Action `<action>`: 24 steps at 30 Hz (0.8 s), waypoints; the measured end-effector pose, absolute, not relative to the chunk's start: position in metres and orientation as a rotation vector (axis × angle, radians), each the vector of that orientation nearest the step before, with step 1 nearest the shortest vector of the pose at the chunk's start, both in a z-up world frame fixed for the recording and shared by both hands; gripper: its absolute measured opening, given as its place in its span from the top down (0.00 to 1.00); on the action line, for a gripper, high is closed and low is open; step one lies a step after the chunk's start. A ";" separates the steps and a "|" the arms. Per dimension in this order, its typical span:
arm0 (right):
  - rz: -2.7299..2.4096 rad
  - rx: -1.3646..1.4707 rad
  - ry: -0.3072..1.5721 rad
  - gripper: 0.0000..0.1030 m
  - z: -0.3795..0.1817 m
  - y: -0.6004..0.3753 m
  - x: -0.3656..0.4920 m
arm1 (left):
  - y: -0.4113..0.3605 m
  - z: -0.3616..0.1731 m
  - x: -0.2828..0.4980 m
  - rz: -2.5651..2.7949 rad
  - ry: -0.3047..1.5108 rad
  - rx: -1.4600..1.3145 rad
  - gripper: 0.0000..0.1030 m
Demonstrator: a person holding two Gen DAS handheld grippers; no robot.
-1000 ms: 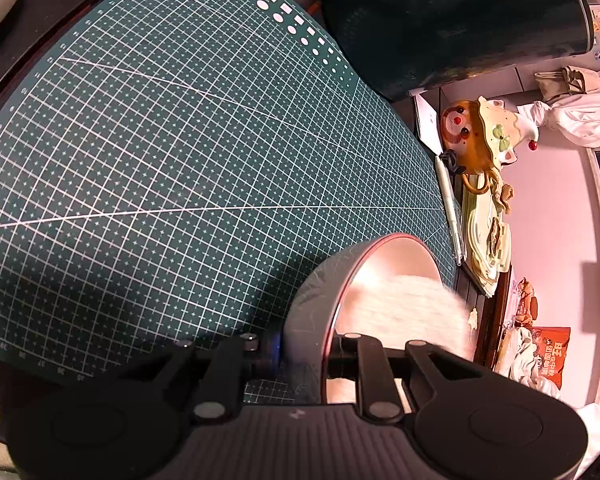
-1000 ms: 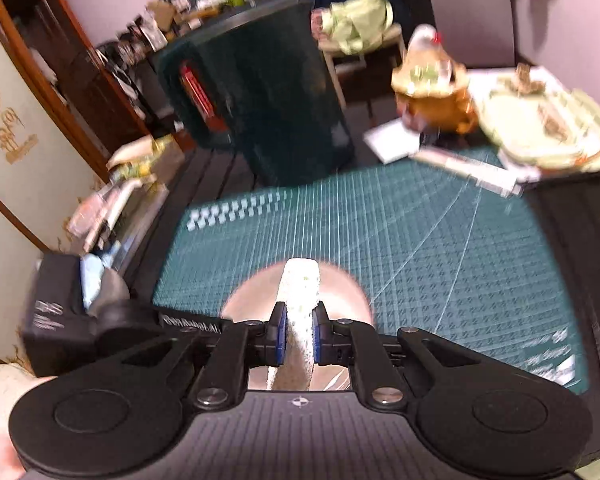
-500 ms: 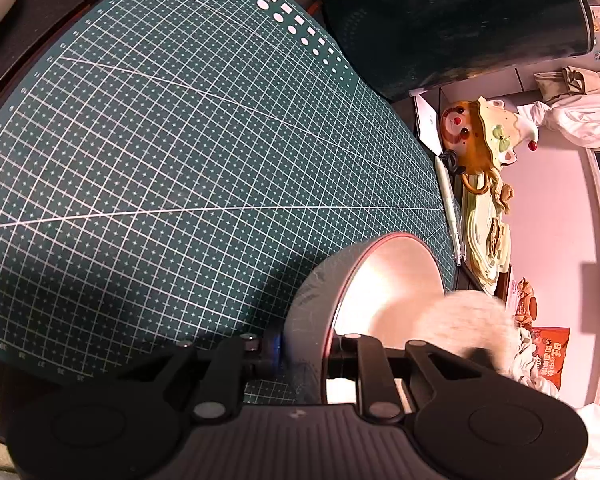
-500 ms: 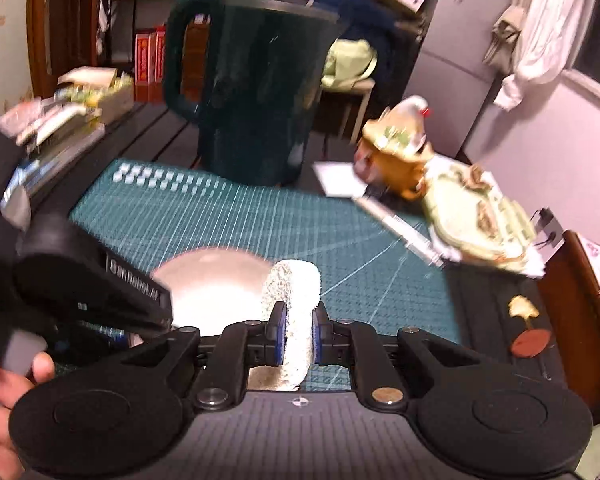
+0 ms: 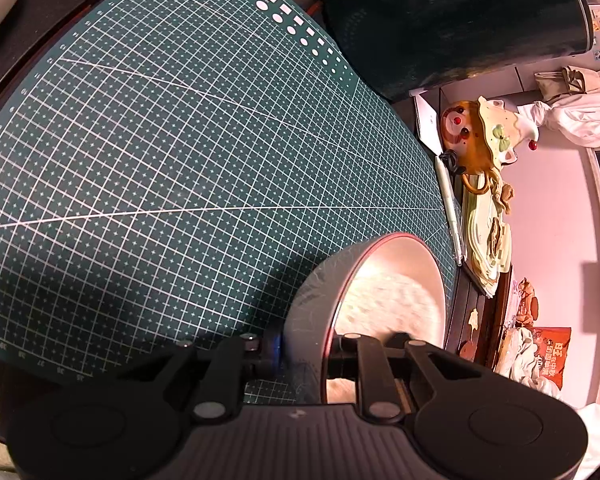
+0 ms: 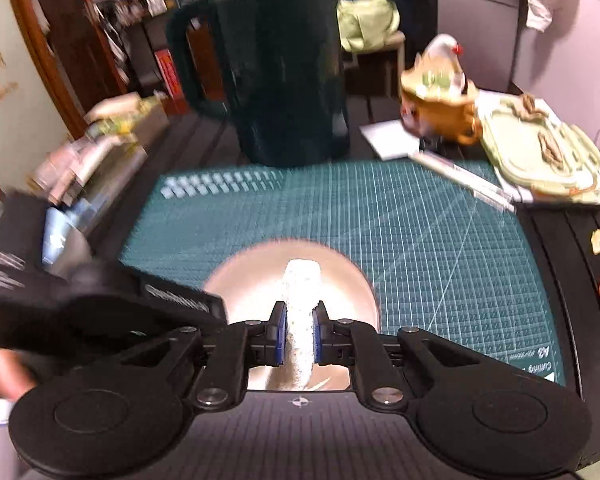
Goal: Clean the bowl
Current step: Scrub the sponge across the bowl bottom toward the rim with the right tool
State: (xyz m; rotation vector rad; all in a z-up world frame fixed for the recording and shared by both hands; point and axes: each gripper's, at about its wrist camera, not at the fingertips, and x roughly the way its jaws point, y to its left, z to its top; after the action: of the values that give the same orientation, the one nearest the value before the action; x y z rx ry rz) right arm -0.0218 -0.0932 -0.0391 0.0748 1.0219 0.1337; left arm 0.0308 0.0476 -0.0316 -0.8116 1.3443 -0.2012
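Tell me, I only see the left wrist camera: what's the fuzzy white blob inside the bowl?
Observer: A white sponge, pinched on edge between the blue pads of the right tongs.
Operator: Where in the bowl is it?
Observer: It dips into the middle of the bowl; the actual contact is hidden.
Operator: And the big dark thing behind the mat?
Observer: A dark green jug, with a handle on the picture's left.
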 end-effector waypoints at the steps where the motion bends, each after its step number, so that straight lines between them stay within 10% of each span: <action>1: 0.120 0.060 1.024 0.89 -0.042 -0.091 -0.021 | 0.048 -0.032 0.030 -0.202 1.344 -0.810 0.82; 24: 0.132 0.148 0.936 0.89 0.006 -0.127 -0.033 | 0.047 -0.033 0.030 -0.204 1.343 -0.816 0.82</action>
State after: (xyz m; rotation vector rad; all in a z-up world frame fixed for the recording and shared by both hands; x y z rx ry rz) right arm -0.0330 -0.1270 0.0061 0.1477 0.9359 0.1317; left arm 0.0298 0.0470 -0.0328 -0.8164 1.3429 -0.2042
